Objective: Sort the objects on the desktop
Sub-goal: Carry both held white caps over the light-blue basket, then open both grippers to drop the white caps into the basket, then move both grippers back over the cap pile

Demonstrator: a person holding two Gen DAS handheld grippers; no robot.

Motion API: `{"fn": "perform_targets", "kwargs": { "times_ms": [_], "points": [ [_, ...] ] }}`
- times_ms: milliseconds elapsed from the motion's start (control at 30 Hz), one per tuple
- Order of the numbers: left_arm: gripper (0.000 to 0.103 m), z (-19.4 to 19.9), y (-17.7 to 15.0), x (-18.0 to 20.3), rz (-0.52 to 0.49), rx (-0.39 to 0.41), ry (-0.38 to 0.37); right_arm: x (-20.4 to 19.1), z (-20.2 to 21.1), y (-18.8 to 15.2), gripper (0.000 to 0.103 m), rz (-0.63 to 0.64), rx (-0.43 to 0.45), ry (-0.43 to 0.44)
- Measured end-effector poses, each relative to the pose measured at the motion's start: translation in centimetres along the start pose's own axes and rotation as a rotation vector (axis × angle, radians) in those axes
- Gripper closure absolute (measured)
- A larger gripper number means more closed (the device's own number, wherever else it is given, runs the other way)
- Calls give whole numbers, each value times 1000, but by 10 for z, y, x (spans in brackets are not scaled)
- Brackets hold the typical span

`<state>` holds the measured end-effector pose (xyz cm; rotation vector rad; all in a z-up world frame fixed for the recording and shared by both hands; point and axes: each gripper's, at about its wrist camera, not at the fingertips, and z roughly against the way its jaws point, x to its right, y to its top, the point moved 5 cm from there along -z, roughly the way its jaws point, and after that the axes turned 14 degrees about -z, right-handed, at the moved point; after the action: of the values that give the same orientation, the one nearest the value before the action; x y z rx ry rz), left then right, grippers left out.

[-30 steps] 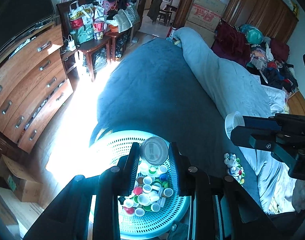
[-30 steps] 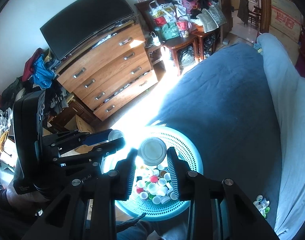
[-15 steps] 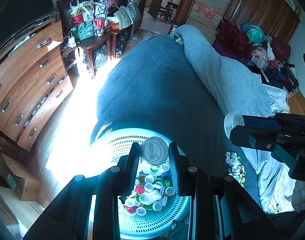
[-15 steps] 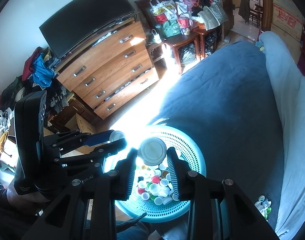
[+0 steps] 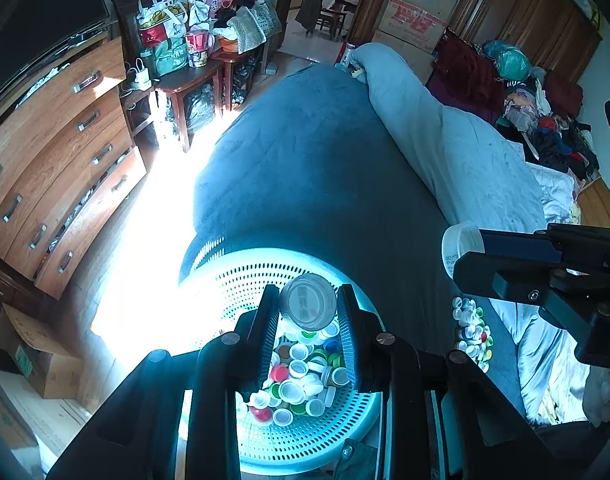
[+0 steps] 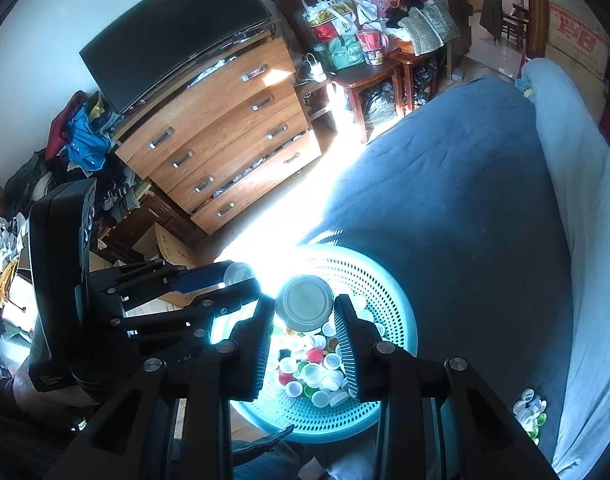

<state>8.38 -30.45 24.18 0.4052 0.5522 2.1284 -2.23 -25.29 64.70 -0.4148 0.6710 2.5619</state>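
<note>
Little has shifted since the earlier frames: both grippers are held in the same places over the basket, and only a slight change of framing is noted in the left wrist view. A grey-capped jar (image 5: pixel 308 306) is clamped between the narrow-set pads of the left gripper (image 5: pixel 307 312), directly above the perforated teal basket (image 5: pixel 225 280). A white-lidded jar (image 6: pixel 304 303) is gripped in the same way by the right gripper (image 6: pixel 304 312), also over the basket, whose rim (image 6: pixel 401 280) is seen at the edge of the dark blue bedspread (image 6: pixel 445 184). Loose bottle caps (image 5: pixel 301 376) of several colours are piled inside the basket. A smaller heap of caps (image 5: pixel 471 334) is left on the bedspread, well apart from the basket, beside the pale folded quilt (image 5: pixel 465 152). Strong sunlight is recorded on the floor by the wooden dresser (image 6: pixel 225 136).
</note>
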Motion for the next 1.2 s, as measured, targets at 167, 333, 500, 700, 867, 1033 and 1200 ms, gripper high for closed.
{"fn": "perform_targets", "kwargs": {
  "times_ms": [167,333,500,700,867,1033,1200],
  "points": [
    [78,0,-1,2,-3,-6,1,1,0,-2,68,-1,1,-1],
    [78,0,-3,2,-6,-10,-1,1,-1,-4,68,-5,0,0],
    [78,0,-3,1,-5,-15,5,1,-1,-4,68,-5,1,-1],
    [67,0,-5,-2,9,-18,40,1,-2,-6,65,-6,-2,1],
    [67,-2,-7,-3,13,-24,40,-1,-3,-8,60,-8,-3,1],
    [67,-3,-8,-5,9,-27,38,-1,-3,-10,60,-10,-6,5],
    [67,-6,-8,1,-1,-33,39,4,-2,-12,58,-23,-1,9]
  ]
}}
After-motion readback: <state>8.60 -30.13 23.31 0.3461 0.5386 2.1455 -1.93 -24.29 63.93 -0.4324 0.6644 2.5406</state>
